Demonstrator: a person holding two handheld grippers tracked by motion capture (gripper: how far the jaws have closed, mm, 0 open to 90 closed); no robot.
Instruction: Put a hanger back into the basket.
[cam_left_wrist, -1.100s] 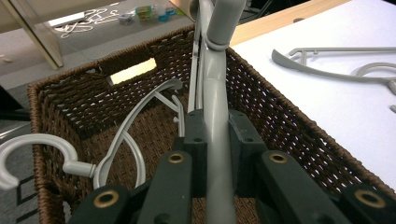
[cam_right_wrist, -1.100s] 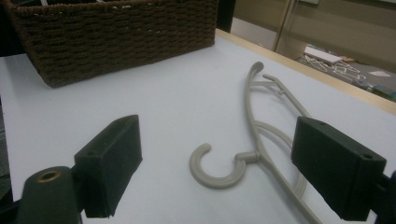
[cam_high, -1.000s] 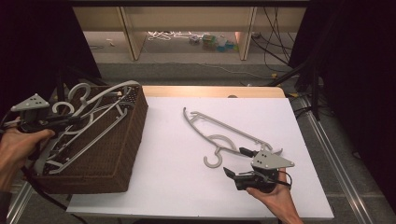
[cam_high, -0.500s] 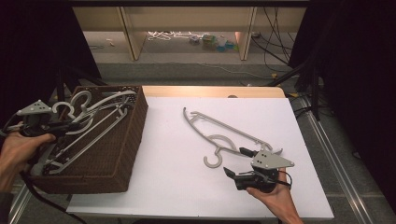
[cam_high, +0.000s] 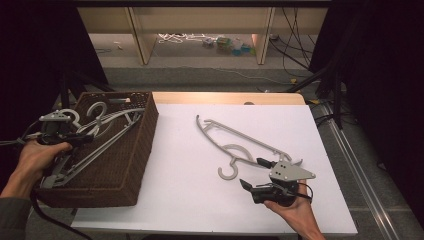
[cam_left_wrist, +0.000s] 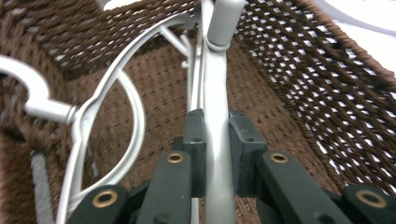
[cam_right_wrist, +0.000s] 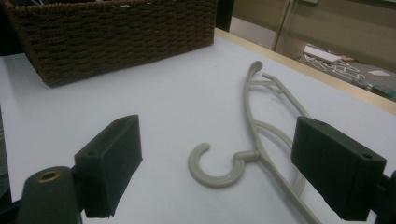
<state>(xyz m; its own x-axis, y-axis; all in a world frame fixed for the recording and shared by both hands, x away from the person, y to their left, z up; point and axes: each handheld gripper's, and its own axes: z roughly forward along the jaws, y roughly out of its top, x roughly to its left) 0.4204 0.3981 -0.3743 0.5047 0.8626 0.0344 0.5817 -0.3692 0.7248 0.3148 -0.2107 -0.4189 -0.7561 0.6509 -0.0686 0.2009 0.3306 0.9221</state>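
My left gripper (cam_left_wrist: 212, 140) is clamped on a grey hanger (cam_left_wrist: 215, 116) low in the brown basket (cam_high: 142, 145) on the left, my right gripper (cam_high: 260, 175) is wide apart, and the hanger could snag on the others there

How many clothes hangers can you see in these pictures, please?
At least 3. One grey plastic clothes hanger lies flat on the white table top. At least two lie in the brown woven basket; one is held by the left gripper. More may be hidden there.
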